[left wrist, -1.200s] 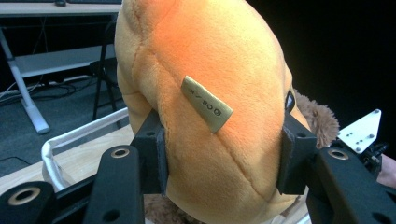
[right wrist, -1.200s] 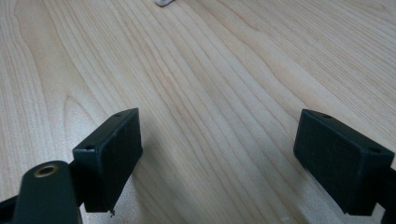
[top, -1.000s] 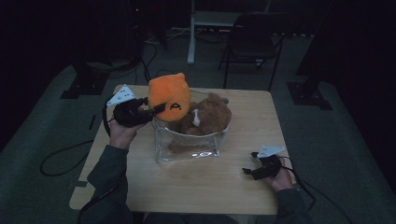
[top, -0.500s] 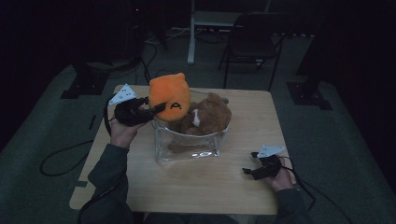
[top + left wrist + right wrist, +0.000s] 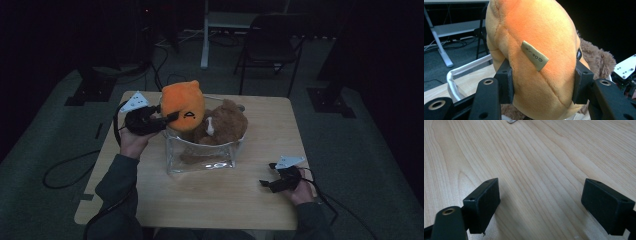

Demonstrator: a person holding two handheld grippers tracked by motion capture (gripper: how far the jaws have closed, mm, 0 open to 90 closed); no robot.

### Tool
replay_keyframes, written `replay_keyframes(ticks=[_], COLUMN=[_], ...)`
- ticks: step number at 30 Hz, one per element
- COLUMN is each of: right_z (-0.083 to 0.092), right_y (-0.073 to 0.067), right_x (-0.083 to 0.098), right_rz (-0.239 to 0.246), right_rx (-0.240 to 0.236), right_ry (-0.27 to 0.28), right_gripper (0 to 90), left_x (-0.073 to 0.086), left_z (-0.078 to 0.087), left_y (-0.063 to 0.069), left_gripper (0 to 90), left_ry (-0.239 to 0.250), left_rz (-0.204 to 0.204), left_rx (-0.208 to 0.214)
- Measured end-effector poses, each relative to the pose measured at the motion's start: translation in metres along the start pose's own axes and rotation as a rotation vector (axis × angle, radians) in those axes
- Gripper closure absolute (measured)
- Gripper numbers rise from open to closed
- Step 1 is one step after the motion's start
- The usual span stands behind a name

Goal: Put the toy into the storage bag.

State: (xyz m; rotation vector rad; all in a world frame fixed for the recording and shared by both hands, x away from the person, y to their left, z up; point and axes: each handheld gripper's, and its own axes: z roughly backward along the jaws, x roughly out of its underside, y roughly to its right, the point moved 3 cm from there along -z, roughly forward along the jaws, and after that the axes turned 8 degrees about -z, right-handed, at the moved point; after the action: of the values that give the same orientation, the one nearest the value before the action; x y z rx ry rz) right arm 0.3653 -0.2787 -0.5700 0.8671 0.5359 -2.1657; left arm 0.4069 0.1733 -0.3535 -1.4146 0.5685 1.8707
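While pinched between the pads of the left gripper (image 5: 541,85), the orange plush (image 5: 183,106) hangs at the left rim of the clear bin (image 5: 172,156), partly above it, leaning on the brown plush (image 5: 223,125) that already sits inside. Squeezed well in at the sides, with a sewn tag (image 5: 534,55) facing the left gripper view. Apparently gripped low on the body, though hard to judge in the dim high view. Resting spread wide and holding nothing, the right gripper (image 5: 541,207), low over bare table (image 5: 210,200) near the front right corner, well apart from the bin.

Likely risks from here: a soft, rounded toy creeping out of the pads if the squeeze slackens, then tumbling outside the rim onto the table. Also, pressing down against the brown plush could tip or shove the light bin, with no second gripper there to steady it. A snag of the trailing cable (image 5: 116,131) on the table edge is possible too.
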Motion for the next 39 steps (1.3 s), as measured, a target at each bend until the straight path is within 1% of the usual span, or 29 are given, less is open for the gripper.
replay_keyframes(ticks=[26,39], right_z=[0.000,0.000], right_y=[0.000,0.000], right_x=[0.000,0.000], right_rz=[0.001,0.002], right_rx=[0.000,0.000], right_ry=[0.000,0.001], right_gripper=[14.6,14.6], left_x=[0.009,0.014], left_z=[-0.007,-0.013], left_y=[0.004,0.007], left_gripper=[47.8,47.7], left_ry=[-0.037,-0.071], left_rz=[-0.016,-0.034], left_rx=[-0.009,-0.012])
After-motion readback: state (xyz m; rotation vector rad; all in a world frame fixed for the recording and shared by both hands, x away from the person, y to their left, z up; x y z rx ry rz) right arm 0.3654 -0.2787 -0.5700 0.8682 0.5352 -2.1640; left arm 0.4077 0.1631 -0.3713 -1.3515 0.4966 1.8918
